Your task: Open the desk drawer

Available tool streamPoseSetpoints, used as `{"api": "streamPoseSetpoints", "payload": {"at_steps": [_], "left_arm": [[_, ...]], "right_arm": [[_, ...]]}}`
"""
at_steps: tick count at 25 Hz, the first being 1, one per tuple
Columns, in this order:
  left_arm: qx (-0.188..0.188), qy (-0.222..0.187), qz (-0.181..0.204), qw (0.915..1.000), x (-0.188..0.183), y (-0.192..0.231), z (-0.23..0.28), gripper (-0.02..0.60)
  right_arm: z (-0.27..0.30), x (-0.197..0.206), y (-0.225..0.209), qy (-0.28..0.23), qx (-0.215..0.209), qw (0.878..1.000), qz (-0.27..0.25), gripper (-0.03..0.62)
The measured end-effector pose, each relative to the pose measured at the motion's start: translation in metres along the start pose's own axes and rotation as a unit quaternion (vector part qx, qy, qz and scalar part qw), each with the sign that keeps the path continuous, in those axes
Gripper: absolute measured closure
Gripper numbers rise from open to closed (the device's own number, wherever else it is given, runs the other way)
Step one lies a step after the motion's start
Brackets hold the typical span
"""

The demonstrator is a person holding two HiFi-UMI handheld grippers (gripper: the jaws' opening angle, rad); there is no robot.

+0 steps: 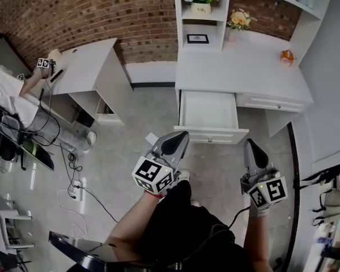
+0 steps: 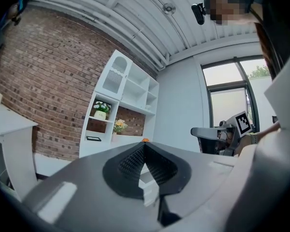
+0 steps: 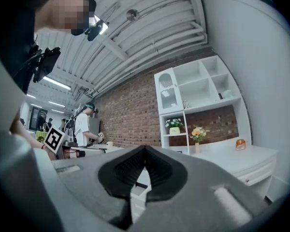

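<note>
L gripper (image 1: 178, 139) clenched, jaws tip to tip, empty. R gripper (image 1: 253, 148) likewise clamped shut, empty. Both point level toward the desk (image 1: 255, 67), not touching it. Drawer (image 1: 208, 111) stands pulled out, just ahead of L gripper's tips and fwd-left of R gripper. Second drawer (image 1: 270, 102), pushed in, lies ahead of R gripper.

White desk (image 1: 243, 67) and drawer (image 1: 208, 109), red-brown brick wall (image 1: 102, 10), grey speckled floor (image 1: 141, 118), orange flowers (image 1: 239, 18).
</note>
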State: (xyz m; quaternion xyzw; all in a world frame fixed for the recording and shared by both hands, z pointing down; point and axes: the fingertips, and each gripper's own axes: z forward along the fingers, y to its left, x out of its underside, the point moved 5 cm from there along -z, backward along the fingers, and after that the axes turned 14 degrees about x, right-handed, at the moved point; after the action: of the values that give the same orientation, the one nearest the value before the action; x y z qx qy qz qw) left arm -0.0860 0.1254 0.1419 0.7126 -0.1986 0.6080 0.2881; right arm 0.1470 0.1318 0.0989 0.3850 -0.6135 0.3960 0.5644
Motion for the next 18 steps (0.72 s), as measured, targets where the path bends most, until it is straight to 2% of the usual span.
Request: {"api": "streamPoseSetpoints", "payload": {"at_steps": [5, 18], "left_arm": [[0.007, 0.010, 0.005, 0.9999, -0.006, -0.010, -0.007, 0.581], [-0.003, -0.005, 0.010, 0.9999, -0.016, -0.025, -0.008, 0.581]], "right_arm": [[-0.009, -0.009, 0.008, -0.001, -0.007, 1.000, -0.010, 0.591], [-0.026, -0.010, 0.008, -0.008, -0.001, 1.000, -0.009, 0.591]]}}
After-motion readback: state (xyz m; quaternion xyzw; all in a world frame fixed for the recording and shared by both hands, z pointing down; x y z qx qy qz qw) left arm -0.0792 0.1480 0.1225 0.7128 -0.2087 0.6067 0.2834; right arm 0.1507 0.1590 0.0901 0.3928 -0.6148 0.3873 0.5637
